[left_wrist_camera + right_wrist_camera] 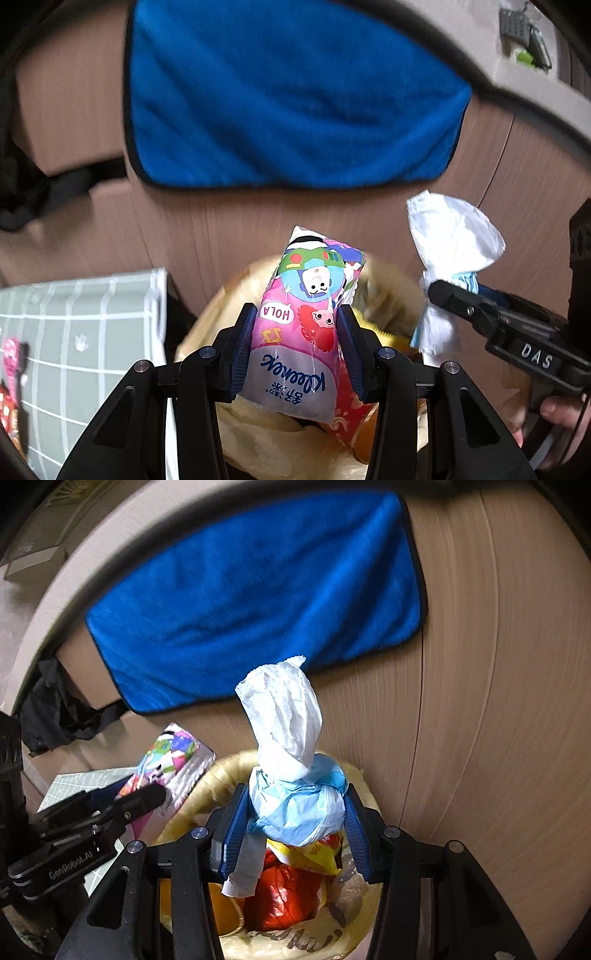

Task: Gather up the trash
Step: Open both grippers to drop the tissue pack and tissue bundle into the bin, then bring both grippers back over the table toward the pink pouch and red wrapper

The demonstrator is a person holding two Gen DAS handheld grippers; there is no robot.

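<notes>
My left gripper (297, 325) is shut on a pink cartoon-printed tissue pack (295, 325), held upright above a bin lined with a yellowish bag (258, 439). The same pack (173, 764) shows at the left of the right wrist view, in the left gripper (147, 797). My right gripper (295, 812) is shut on a crumpled white and light-blue wad (295, 794), which hangs over the bin's bag (295, 945). In the left wrist view that wad (450, 240) and the right gripper (443, 295) sit at the right. Red and yellow wrappers (288, 890) lie inside the bin.
A blue towel (288, 92) hangs on the wood-grain cabinet front (480, 701) behind the bin. A grey checked mat (74, 332) lies at the left. A black cloth (55, 716) hangs at the far left. A hand (561, 413) holds the right gripper's handle.
</notes>
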